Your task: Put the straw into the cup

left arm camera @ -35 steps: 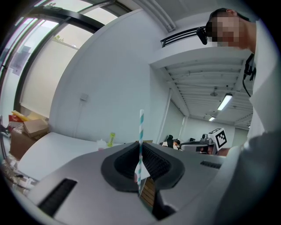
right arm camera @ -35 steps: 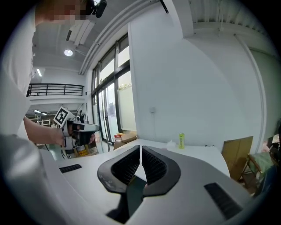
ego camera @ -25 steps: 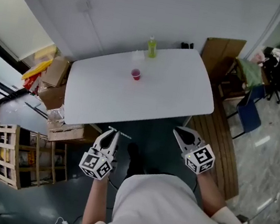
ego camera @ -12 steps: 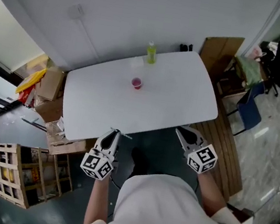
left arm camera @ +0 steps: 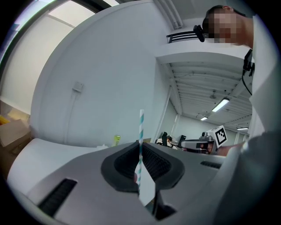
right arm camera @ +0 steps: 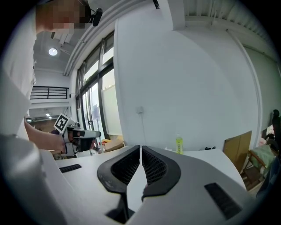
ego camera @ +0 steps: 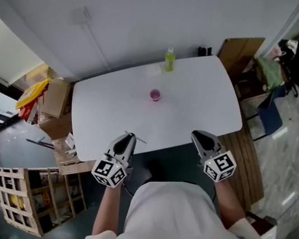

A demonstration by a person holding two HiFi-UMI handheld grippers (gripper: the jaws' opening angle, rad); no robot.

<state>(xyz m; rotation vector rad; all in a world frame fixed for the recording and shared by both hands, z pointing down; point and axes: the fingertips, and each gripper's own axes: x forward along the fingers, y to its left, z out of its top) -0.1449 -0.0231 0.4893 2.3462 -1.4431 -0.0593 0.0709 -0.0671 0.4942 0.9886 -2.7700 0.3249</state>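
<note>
Approach step, probably. Holding striped straw (left arm camera: 141,127), clenched between fingers of left gripper (left arm camera: 140,147), at tabletop's (ego camera: 199,96) near edge. Fingers of right gripper (right arm camera: 140,151) pressed together on nothing. Next: reach forward to pink cup (ego camera: 155,94) mid-tabletop, then lower straw's end into its mouth.

White counter (ego camera: 202,111) — a small pink cup (ego camera: 155,94) near its middle, a green bottle (ego camera: 169,60) by the far edge.
</note>
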